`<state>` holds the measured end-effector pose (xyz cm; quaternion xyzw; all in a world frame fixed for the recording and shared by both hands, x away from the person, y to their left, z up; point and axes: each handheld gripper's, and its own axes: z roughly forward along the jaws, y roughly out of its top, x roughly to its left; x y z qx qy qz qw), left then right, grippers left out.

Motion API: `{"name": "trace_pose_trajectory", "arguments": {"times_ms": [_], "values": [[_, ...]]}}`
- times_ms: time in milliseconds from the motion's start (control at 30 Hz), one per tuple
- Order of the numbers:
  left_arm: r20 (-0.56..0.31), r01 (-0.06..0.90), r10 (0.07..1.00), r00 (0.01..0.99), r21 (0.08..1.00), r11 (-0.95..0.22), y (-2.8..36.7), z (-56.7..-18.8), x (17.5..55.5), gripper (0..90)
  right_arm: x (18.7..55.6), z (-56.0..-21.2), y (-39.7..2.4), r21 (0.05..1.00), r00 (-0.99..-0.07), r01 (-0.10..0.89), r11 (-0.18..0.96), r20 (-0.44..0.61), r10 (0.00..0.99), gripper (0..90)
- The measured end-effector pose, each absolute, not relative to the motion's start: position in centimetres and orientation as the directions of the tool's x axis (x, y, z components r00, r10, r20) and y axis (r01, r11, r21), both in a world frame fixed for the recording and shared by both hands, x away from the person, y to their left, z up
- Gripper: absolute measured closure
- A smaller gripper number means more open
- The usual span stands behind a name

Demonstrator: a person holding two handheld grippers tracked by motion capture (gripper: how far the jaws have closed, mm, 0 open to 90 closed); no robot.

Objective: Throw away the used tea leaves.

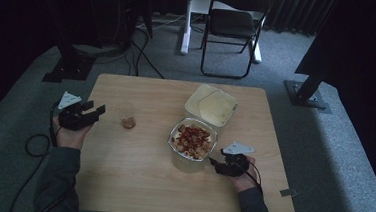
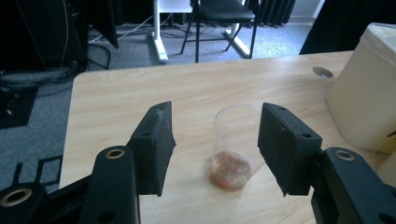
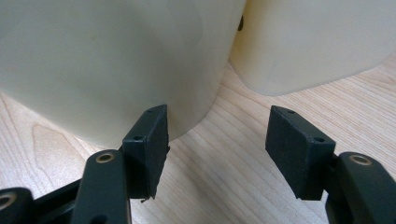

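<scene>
Risk: the plastic cup [image 2: 233,147] is light, clear and nearly empty, just a brownish residue at the bottom. It stands upright on the counter [image 1: 136,177], left of the food tub [image 1: 192,141]. If the left hand-held gripper [image 2: 215,144] comes in off-centre, one pad clips the wall and tips or skids it. Too hard a squeeze would likely buckle it.

Left hand-held gripper: jaws wide, empty, aimed level at the cup from the counter's left edge; cup framed between the pads, no contact.

Right hand-held gripper [image 3: 217,149]: low on the counter, jaws part open, holding nothing, left pad close against the tub's wall; a nudge could shift the tub.
</scene>
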<state>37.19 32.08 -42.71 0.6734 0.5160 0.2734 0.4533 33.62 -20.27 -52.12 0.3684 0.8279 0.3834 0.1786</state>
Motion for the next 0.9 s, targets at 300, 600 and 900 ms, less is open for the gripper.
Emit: {"name": "trace_pose_trajectory", "arguments": {"times_ms": [300, 600, 900], "values": [[-0.157, 0.456, 0.943, 0.292, 0.890, 0.007, 33.3, -44.9, 35.8, 44.2, 33.5, -52.1, -20.1, 0.761, -0.663, 0.486, 0.431, -0.001, 0.749, 42.1], [-0.190, 0.479, 0.932, 0.310, 0.877, 0.020, 33.0, -46.9, 35.2, 40.3, 33.3, -52.3, -19.9, 0.750, -0.680, 0.492, 0.443, 0.014, 0.733, 44.9], [-0.195, 0.506, 0.928, 0.317, 0.863, 0.008, 32.0, -48.4, 35.9, 39.6, 33.4, -52.3, -19.8, 0.752, -0.679, 0.491, 0.440, 0.013, 0.734, 45.1]]}}
